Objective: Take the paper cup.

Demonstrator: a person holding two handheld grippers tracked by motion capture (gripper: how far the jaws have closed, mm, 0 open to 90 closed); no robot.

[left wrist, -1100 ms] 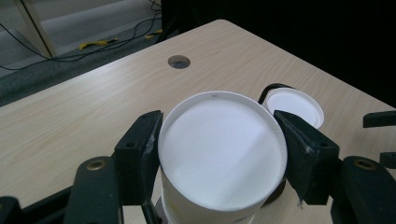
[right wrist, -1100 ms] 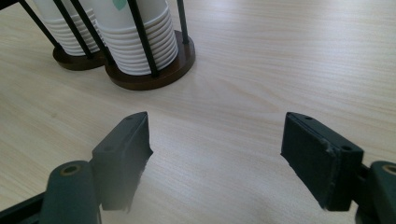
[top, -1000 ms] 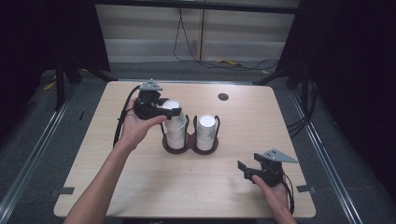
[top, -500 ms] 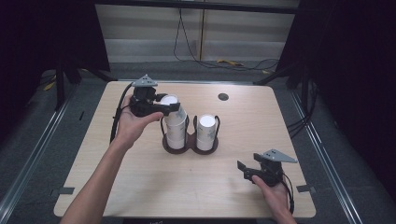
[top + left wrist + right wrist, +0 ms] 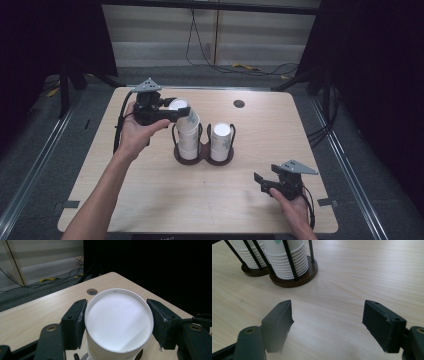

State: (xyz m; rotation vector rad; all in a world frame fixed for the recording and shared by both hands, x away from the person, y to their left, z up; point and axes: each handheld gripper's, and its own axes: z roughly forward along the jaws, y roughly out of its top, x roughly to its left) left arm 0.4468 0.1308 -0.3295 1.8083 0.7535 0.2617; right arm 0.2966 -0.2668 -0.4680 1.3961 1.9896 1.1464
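High cam looks down on table; both claw cams sit close, sharing cup rack.

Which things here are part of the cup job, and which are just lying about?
In play: left gripper around top cup of left stack; right stack; holder.

Lying about: right gripper, open over bare table; table hole; floor cables.

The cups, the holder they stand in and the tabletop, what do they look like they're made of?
Cups: probably paper, matte white, with thin rolled rims stacked tightly. Cup holder: a dark brown round base, perhaps wood, with thin black rods, likely metal. Table: pale wood-grain surface, smooth, possibly laminate rather than solid wood.
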